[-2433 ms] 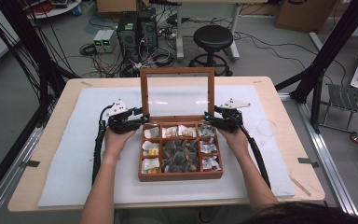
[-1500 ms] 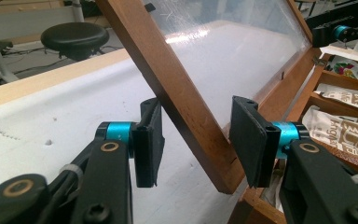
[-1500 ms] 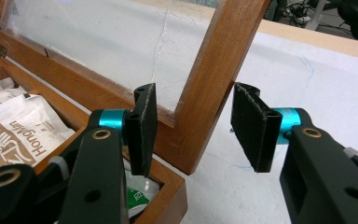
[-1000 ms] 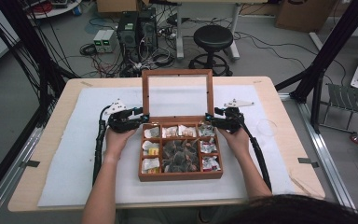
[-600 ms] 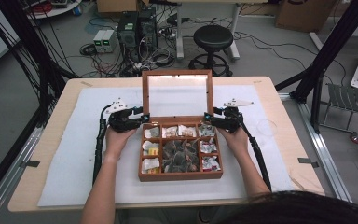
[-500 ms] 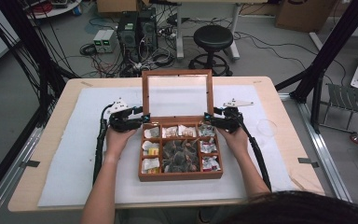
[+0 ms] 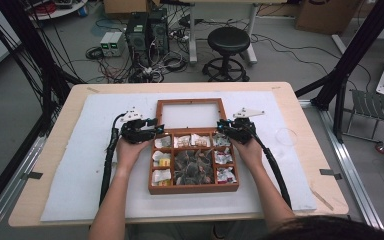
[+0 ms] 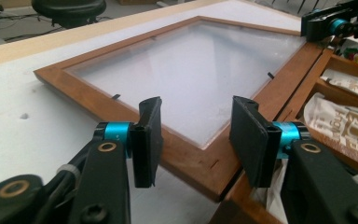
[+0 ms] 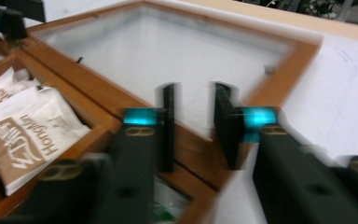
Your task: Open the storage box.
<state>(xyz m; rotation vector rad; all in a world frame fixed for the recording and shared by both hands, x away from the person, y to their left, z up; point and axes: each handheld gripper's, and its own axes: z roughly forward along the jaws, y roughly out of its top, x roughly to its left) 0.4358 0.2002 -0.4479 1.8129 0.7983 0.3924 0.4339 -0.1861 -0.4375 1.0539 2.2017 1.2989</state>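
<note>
The tea box (image 7: 194,162) lid (image 7: 190,113) lies fully open on the counter (image 7: 80,95); left claw (image 8: 196,135) and right claw (image 9: 193,123), both released, straddle its frame, the right's jaws just closing.

Beyond the wooden table (image 7: 55,150) and its white mat (image 7: 80,165): black round stool (image 7: 229,40), two computer towers (image 7: 147,30), tangled cables (image 7: 145,70), cardboard box (image 7: 325,15), green slatted rack (image 7: 375,107).

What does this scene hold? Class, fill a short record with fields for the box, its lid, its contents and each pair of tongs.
Box: wooden box, open, on white mat
Lid: glass-paned lid, folded back flat
Contents: tea packets in compartments
Left tongs: open, straddling the lid's frame corner
Right tongs: jaws just been closing, over the lid's frame, blurred
</note>
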